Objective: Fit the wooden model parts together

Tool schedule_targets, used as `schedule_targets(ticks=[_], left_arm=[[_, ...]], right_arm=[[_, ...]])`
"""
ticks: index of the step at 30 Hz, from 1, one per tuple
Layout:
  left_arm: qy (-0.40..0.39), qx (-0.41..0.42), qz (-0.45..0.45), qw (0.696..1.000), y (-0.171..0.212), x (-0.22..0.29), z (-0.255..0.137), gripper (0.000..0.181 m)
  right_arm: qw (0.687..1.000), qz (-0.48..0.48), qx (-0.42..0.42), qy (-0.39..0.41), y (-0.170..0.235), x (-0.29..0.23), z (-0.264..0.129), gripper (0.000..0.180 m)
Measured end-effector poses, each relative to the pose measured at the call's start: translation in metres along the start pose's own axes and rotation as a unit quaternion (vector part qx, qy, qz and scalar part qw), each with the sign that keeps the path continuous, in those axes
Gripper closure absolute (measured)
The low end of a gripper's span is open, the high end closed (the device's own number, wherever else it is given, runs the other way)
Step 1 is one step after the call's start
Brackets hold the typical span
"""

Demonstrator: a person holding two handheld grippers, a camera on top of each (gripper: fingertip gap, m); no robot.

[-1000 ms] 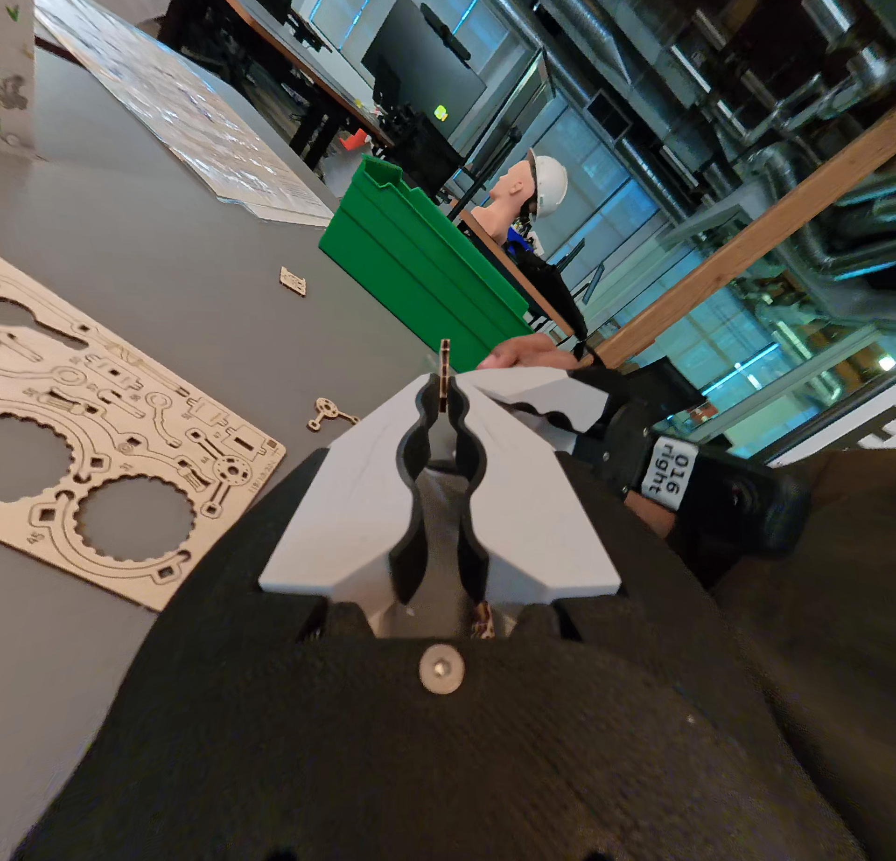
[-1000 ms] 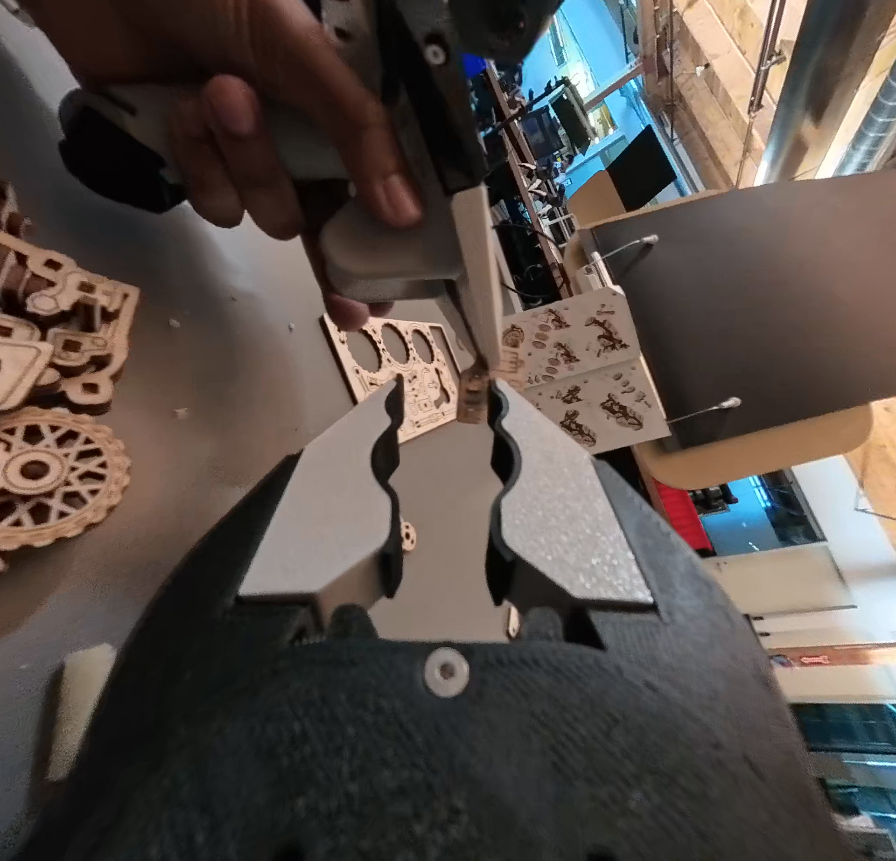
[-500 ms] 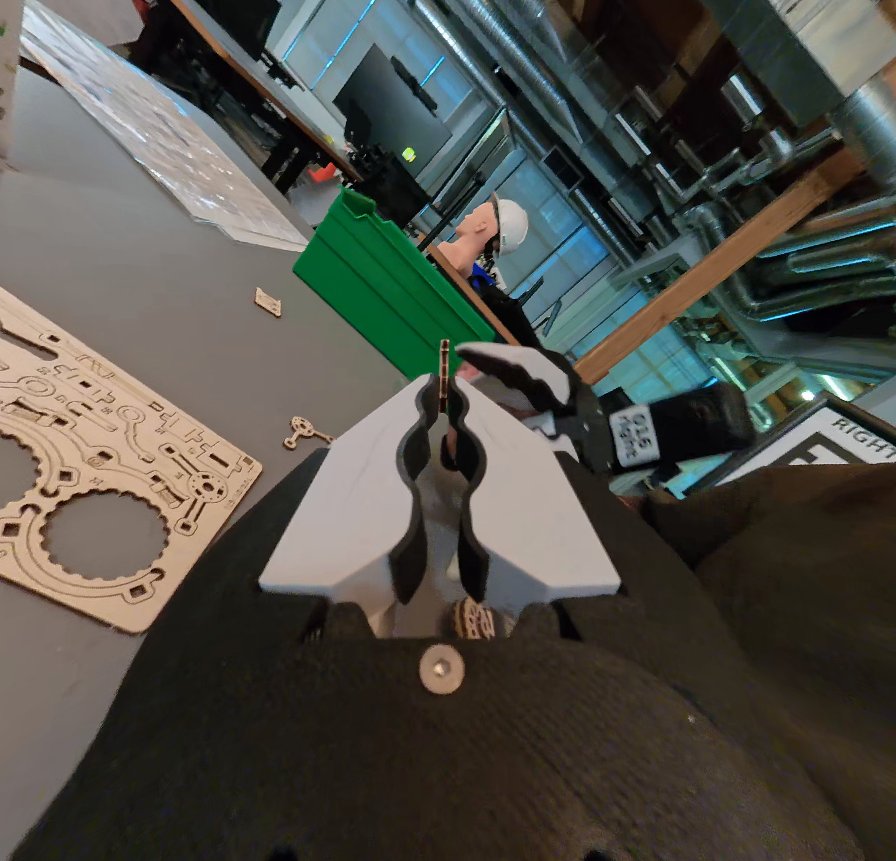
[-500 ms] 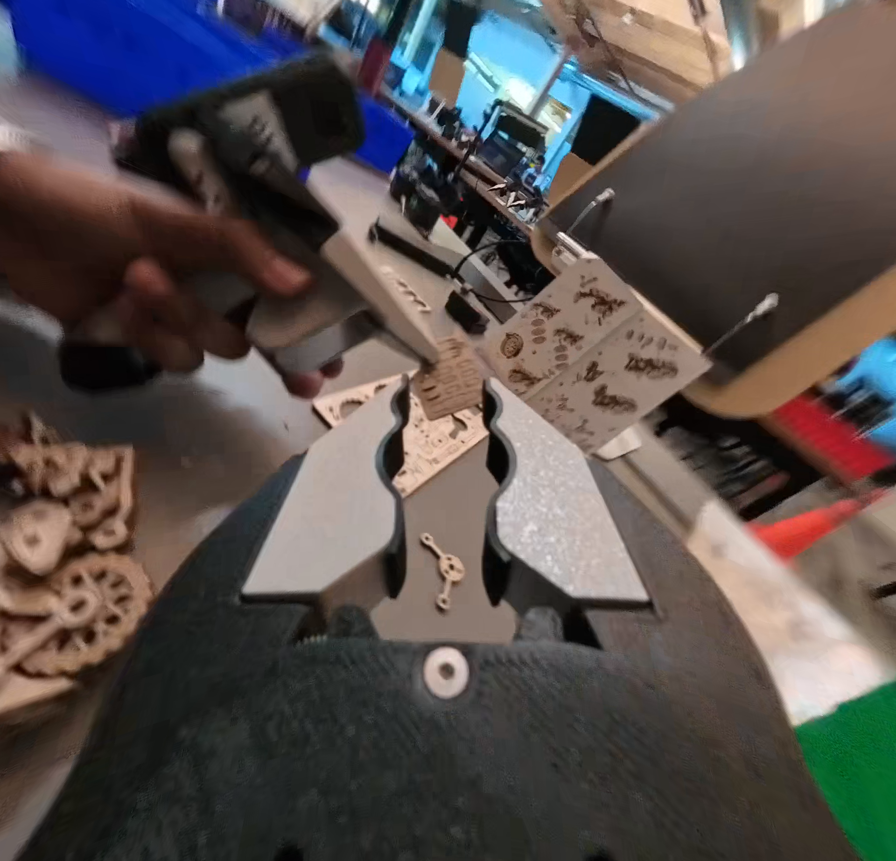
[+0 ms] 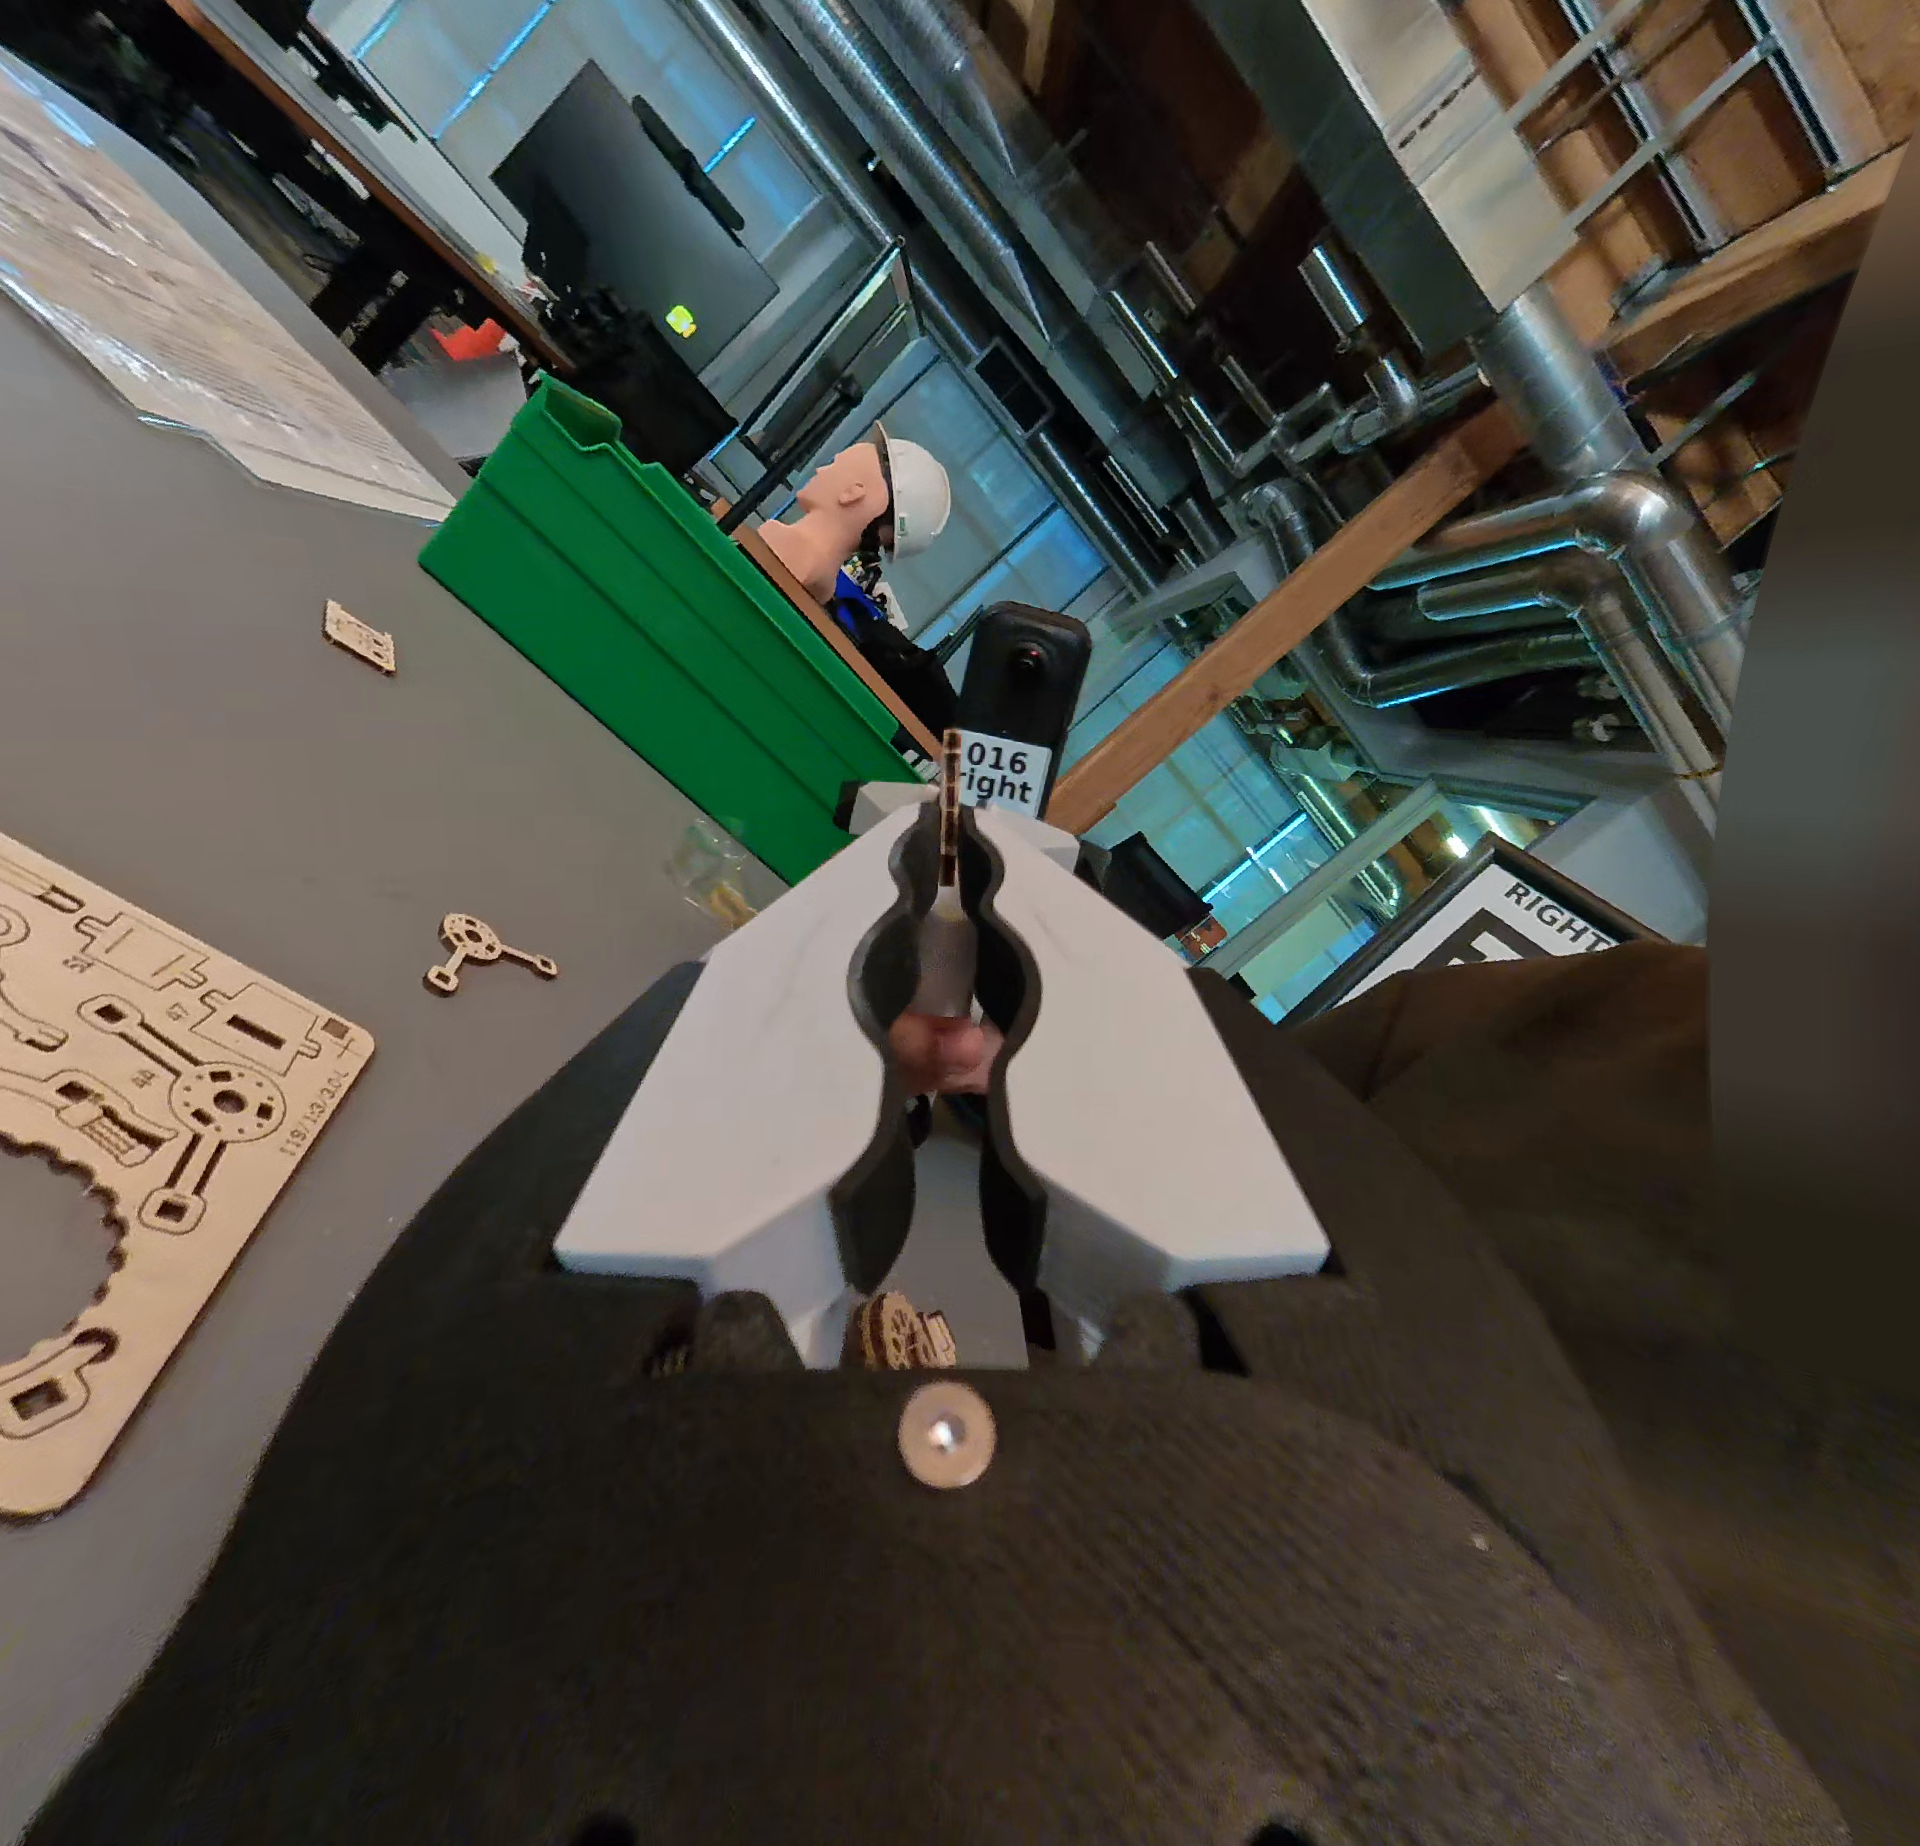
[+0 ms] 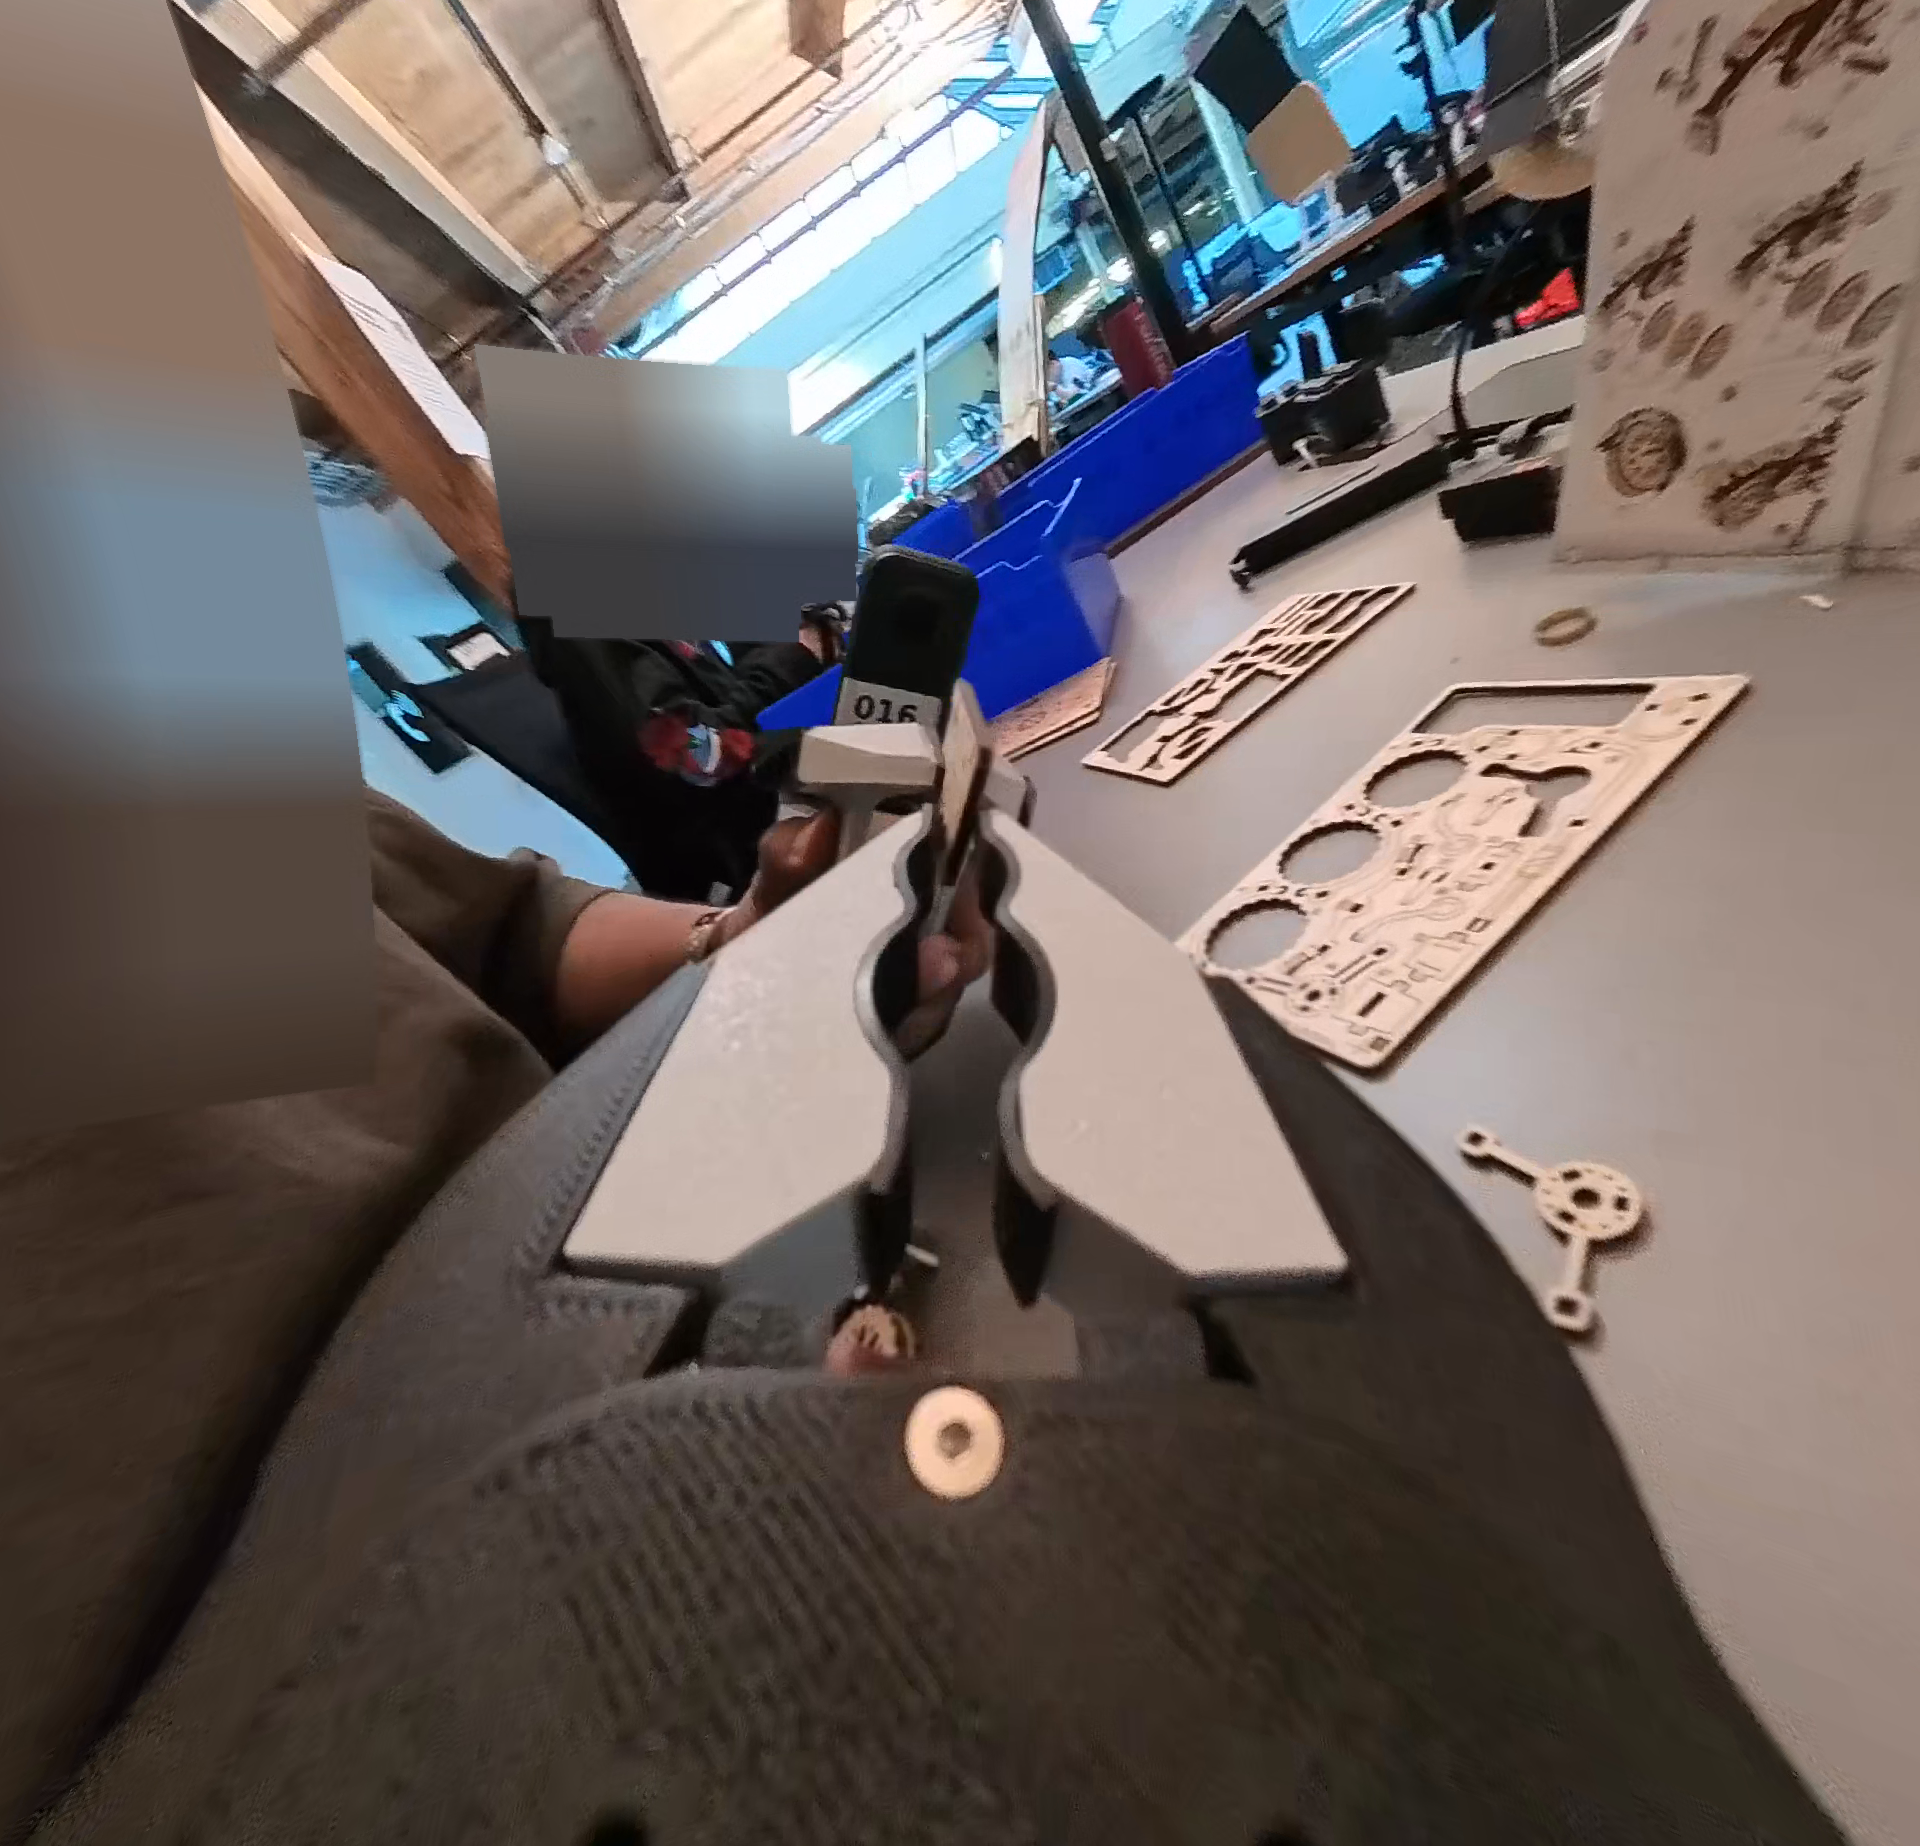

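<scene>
My left gripper [image 5: 948, 838] is shut on a small thin wooden piece [image 5: 948, 773], seen edge-on and held above the grey table [image 5: 208, 757]. My right gripper [image 6: 956, 842] faces it head-on, and its jaws stand closed on the same wooden piece [image 6: 961, 770]. In the right wrist view the left gripper's grey fingers [image 6: 862, 757] show just behind the piece, with a hand under them. In the left wrist view the right gripper's black camera body [image 5: 1023, 674] rises behind the piece.
A cut-out wooden sheet [image 5: 156, 1121] [image 6: 1455, 861] lies on the table with a key-shaped part [image 5: 483, 955] [image 6: 1569, 1214] beside it. A small flat part [image 5: 358, 636], a green bin [image 5: 644, 633], a blue bin [image 6: 1039, 570], a second sheet [image 6: 1247, 674] and a printed box [image 6: 1756, 238] stand farther off. Less than 4 cm separates the two grippers' tips.
My right gripper swung round from the side to face the left gripper and went from wide open to closed on the piece. The left gripper kept its hold.
</scene>
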State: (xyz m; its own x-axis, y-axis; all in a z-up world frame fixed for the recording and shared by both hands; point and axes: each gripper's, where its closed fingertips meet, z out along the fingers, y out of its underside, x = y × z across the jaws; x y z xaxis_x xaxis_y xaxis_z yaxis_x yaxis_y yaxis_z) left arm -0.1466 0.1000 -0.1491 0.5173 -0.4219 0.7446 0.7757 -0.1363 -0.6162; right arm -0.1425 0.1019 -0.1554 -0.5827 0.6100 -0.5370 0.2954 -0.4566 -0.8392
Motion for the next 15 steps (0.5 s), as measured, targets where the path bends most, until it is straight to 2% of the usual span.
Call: schedule_targets(ticks=[4, 11, 15], left_arm=[[-0.002, -0.002, 0.007, 1.000, 0.0002, 0.0004, -0.0002, 0.181], [-0.029, -0.012, 0.076, 0.997, 0.0011, 0.0021, 0.0010, 0.180], [-0.035, -0.009, 0.076, 0.996, 0.0022, 0.0012, 0.0018, 0.180]], right_arm=[[1.000, 0.009, -0.005, -0.008, 0.0010, -0.0011, 0.0003, 0.176], [1.000, 0.008, -0.008, -0.005, 0.0023, 0.0009, 0.0011, 0.176], [1.000, 0.002, -0.008, 0.002, 0.0025, 0.0021, 0.0014, 0.175]])
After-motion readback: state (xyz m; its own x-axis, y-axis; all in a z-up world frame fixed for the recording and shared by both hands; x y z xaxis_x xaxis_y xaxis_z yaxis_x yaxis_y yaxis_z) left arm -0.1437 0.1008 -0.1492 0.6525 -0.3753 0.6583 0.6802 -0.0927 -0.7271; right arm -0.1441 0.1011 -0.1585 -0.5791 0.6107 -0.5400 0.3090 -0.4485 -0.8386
